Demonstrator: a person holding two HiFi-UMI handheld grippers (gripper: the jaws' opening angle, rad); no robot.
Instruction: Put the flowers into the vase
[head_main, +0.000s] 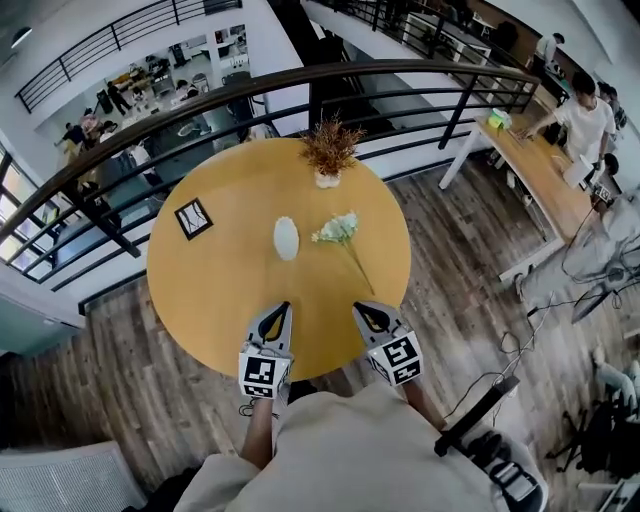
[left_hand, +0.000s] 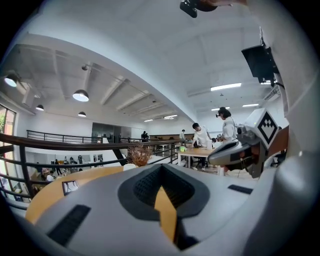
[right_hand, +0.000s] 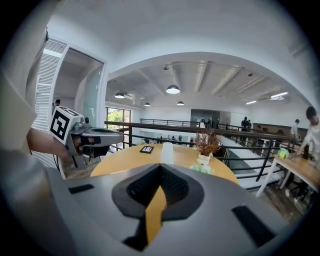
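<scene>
Left gripper (head_main: 281, 310): jaws fully together, nothing between them. It is over the table's near edge, nose toward the centre.
Right gripper (head_main: 360, 308): jaws also pressed together and empty. It sits beside the left gripper with a gap between the two.
Flowers (head_main: 338, 229): lying flat on the table ahead of the right gripper, pale blooms toward the centre, stem trailing back toward the near edge. Neither gripper touches them.
Vase (head_main: 286, 238): white, upright, just left of the blooms and not touching them.
Table (head_main: 200, 300): round, wooden top.
Far edge: dried-grass arrangement (head_main: 330, 146) in a small white pot.
Left part: black-framed card (head_main: 193, 218), lying flat.
Beyond the table: black railing (head_main: 120, 130).
</scene>
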